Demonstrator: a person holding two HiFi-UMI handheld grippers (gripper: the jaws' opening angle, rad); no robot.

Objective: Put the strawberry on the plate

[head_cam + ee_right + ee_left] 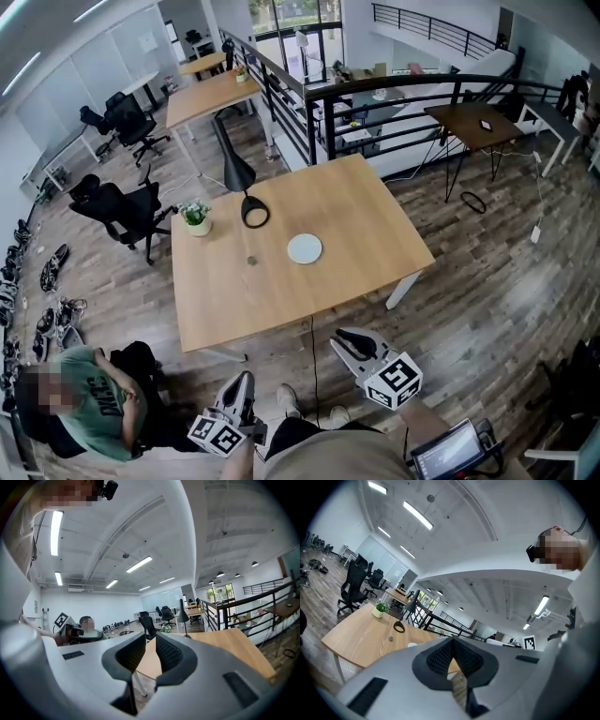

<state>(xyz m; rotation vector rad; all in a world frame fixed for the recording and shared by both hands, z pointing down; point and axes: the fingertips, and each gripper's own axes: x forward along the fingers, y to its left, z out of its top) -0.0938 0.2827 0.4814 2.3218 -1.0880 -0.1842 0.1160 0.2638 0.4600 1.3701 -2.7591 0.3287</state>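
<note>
The strawberry (251,261) is a small dark speck on the wooden table (356,216), just left of the round white plate (305,248). Both grippers hang well short of the table's near edge, above the floor. My left gripper (246,377) is shut with nothing in it; in the left gripper view its pads (453,641) meet, and beyond them lie the strawberry (390,639) and the plate (412,644). My right gripper (343,339) is open by a narrow gap, empty. In the right gripper view its jaws (151,639) point at the table (225,644).
A black desk lamp (242,187) and a small potted plant (196,217) stand at the table's far left. A seated person (89,398) is on the floor side to my left. Office chairs (122,211), more desks and a black railing (394,89) lie beyond.
</note>
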